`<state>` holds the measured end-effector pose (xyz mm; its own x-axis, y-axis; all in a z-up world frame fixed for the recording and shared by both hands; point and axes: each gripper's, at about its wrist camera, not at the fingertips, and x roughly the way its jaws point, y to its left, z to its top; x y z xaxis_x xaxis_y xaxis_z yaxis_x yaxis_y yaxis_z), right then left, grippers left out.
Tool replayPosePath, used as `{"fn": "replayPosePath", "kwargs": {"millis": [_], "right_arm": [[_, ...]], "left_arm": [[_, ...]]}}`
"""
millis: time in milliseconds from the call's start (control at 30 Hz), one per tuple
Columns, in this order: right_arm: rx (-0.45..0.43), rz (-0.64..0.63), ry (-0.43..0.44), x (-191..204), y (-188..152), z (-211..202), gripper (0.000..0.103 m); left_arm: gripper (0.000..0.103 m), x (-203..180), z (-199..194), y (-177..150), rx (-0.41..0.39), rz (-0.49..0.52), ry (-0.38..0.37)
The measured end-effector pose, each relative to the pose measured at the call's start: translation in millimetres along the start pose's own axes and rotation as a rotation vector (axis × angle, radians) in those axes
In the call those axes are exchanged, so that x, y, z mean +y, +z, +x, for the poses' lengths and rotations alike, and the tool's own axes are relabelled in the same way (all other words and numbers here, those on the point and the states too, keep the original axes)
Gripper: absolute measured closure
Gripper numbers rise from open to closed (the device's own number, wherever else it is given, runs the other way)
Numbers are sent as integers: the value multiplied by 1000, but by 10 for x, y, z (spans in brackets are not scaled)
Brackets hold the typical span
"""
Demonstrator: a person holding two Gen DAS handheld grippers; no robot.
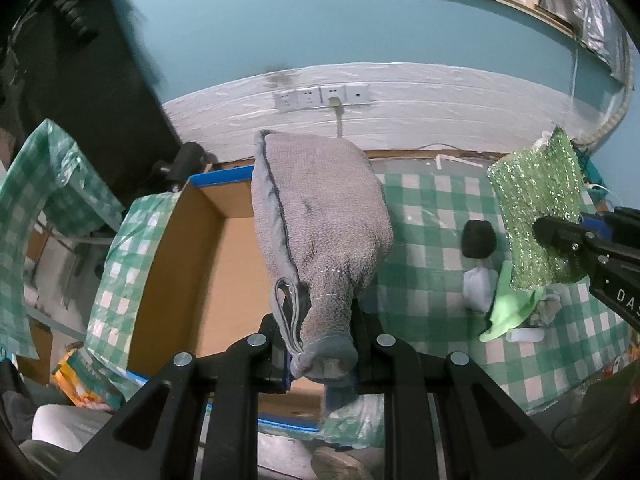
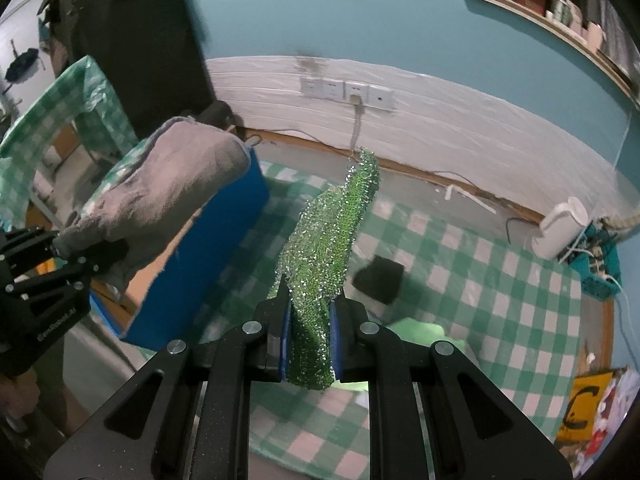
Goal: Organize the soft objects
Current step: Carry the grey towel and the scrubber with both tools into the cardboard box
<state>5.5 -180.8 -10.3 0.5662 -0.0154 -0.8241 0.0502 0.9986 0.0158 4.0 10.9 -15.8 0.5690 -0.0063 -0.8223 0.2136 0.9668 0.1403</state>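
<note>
Grey towel (image 1: 320, 216) was pinched in our left tongs (image 1: 320, 354), sparkly green cloth (image 2: 332, 248) in our right tongs (image 2: 310, 344); next we should drop both into the box (image 1: 188, 264) at nine o'clock.

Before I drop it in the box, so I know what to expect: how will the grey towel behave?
Likely floppy: the grey towel bunches where the left gripper pinches it. Probably light. It may snag on the box wall.
</note>
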Motion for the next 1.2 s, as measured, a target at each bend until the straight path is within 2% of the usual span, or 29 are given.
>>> {"fn": "replayPosePath", "kwargs": {"millis": [700,1200], "right_arm": [[36,-106,118,999,523,457,89],[128,-168,169,1596,591,890,89]], "left_arm": [[83,833,156,-128,26,-140,38],[83,1137,427,-304,99,-185,76]]}}
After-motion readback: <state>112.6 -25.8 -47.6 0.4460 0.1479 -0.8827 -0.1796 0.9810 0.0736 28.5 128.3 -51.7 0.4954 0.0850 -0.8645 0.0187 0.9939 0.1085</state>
